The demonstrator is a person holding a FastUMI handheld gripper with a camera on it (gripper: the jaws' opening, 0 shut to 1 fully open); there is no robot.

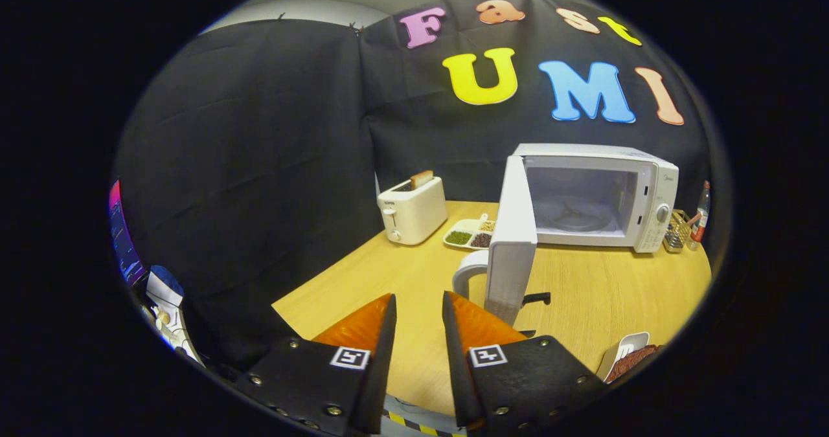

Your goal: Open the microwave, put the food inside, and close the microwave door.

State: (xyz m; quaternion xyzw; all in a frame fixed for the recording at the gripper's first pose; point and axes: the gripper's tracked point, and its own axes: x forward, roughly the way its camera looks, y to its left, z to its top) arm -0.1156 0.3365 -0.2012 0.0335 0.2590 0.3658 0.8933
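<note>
Microwave [599,194] door [513,239] already open, tongs [420,311] released w/ nothing between, so next step likely fetching food container [627,358] beside right finger on worktop [602,294].

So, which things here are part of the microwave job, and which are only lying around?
Job: microwave, its open door, food container near the fingers, open empty gripper.
Lying about: toaster, divided tray, white mug, bottle.
</note>
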